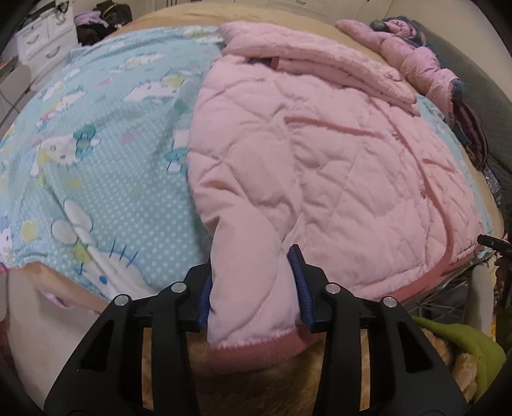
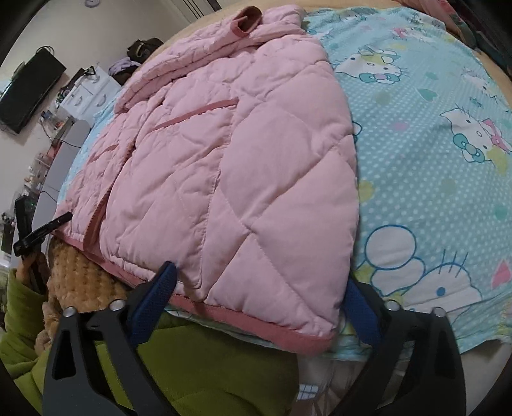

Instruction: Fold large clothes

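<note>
A pink quilted jacket (image 1: pixel 320 166) lies on a blue cartoon-print sheet (image 1: pixel 96 153), front up, zipper closed. Its sleeve (image 1: pixel 249 288) with a darker pink cuff runs between the fingers of my left gripper (image 1: pixel 252 281), whose jaws stand apart around it. In the right wrist view the jacket (image 2: pixel 230 172) lies flat, and its hem corner (image 2: pixel 272 313) sits between the wide-open fingers of my right gripper (image 2: pixel 262 284). The far sleeve is folded across the collar area (image 2: pixel 243 22).
Another pink puffer garment (image 1: pixel 412 54) lies at the bed's far right. A green garment (image 2: pixel 192 368) and a tan fleece blanket (image 2: pixel 80 278) are at the near edge. White drawers (image 1: pixel 44 35) stand beyond the bed.
</note>
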Available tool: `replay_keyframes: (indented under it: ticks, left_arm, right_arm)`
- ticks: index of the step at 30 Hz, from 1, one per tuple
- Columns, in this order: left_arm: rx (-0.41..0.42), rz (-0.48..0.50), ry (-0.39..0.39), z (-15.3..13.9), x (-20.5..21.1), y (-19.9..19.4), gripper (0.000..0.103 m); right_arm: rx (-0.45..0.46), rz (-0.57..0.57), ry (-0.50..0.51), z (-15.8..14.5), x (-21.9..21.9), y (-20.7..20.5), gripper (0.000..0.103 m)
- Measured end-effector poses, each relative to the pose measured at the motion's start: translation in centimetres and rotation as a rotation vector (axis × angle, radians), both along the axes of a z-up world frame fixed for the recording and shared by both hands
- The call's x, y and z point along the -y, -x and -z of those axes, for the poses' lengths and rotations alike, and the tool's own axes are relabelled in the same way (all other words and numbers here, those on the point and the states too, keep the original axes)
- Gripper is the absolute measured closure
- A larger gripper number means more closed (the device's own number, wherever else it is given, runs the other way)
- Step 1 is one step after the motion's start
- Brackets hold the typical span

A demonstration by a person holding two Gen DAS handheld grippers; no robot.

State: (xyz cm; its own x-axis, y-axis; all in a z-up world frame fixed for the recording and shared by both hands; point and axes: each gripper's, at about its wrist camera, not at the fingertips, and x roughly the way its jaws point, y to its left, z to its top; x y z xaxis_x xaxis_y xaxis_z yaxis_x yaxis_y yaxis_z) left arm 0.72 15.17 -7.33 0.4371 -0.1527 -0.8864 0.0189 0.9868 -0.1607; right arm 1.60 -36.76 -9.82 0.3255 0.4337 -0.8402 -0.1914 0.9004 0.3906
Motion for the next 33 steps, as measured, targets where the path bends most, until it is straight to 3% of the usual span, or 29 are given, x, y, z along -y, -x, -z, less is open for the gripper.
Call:
replay_keyframes:
  ticks: [3,6,8,10,15,23,33]
  left_arm:
    - [-0.008,-0.011,0.019,0.5,-0.4,0.1,0.068]
    - [0.003,-0.011,0.006,0.5,-0.1,0.1,0.073]
    - [0.018,-0.001,-0.008,0.0,0.5,0.1,0.079]
    - [0.051,0.003,-0.003,-1.1,0.7,0.0,0.085]
    - [0.167,-0.007,0.039,-5.0,0.6,-0.9,0.087]
    - [0.326,-0.012,0.063,-11.5,1.7,-3.6,0.087]
    - [0.407,-0.037,0.069,-15.2,0.9,-6.9,0.087]
  right_arm:
    - [0.050,-0.016,-0.020,-1.2,0.5,0.4,0.058]
    - [0.136,-0.055,-0.038,-3.6,0.0,0.6,0.075]
    - [0.209,-0.069,-0.064,-5.7,0.0,0.6,0.079]
    - [0.272,-0.071,-0.100,-7.4,0.2,0.5,0.081]
    - [0.406,-0.074,-0.187,-11.1,0.6,-0.9,0.083]
    - [0.505,-0.053,-0.253,-14.4,0.9,-3.9,0.084]
    - [0.575,0.041,-0.303,-16.9,2.4,-8.3,0.085]
